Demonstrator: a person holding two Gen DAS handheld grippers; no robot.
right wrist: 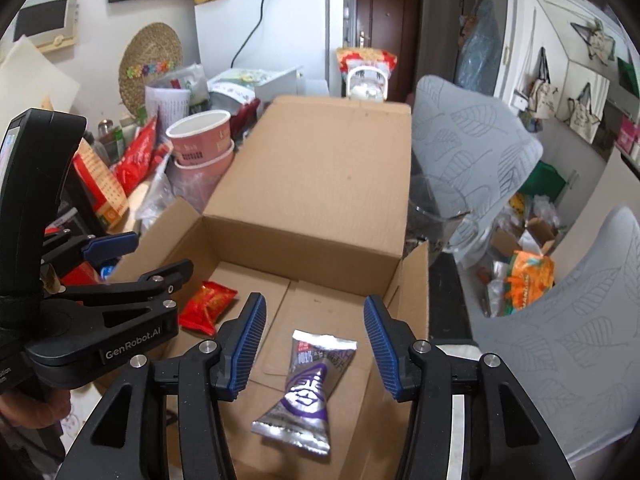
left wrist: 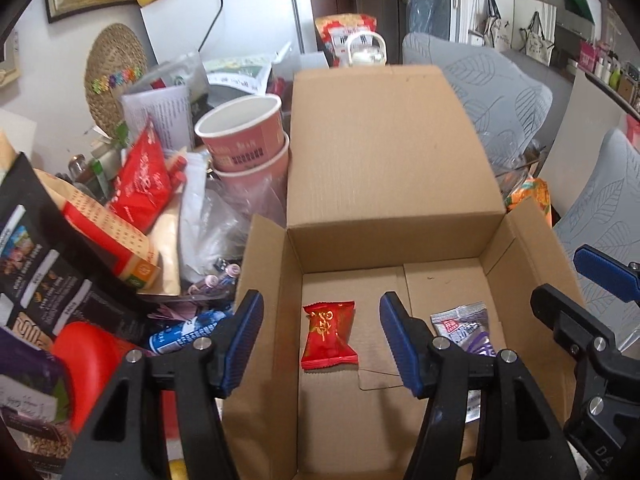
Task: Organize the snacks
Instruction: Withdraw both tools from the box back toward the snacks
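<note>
An open cardboard box [left wrist: 394, 152] [right wrist: 320, 184] stands with its lid flap upright at the back. A small red snack packet [left wrist: 329, 334] [right wrist: 207, 307] lies on the box floor at the left. A silver and purple snack packet [right wrist: 307, 390] [left wrist: 466, 328] lies on the floor at the right. My left gripper [left wrist: 322, 344] is open above the red packet, and its pads do not touch it. My right gripper [right wrist: 314, 350] is open over the silver packet, clear of it. Each gripper also shows in the other's view, the left gripper [right wrist: 132, 256] and the right gripper [left wrist: 576, 280].
A crowded pile of snack bags [left wrist: 140, 184], two stacked pink paper cups [left wrist: 246, 140] [right wrist: 202, 140] and a black bag [left wrist: 48, 264] sits left of the box. Grey leaf-patterned chairs [right wrist: 468, 148] stand to the right, with an orange packet [right wrist: 528, 280] below them.
</note>
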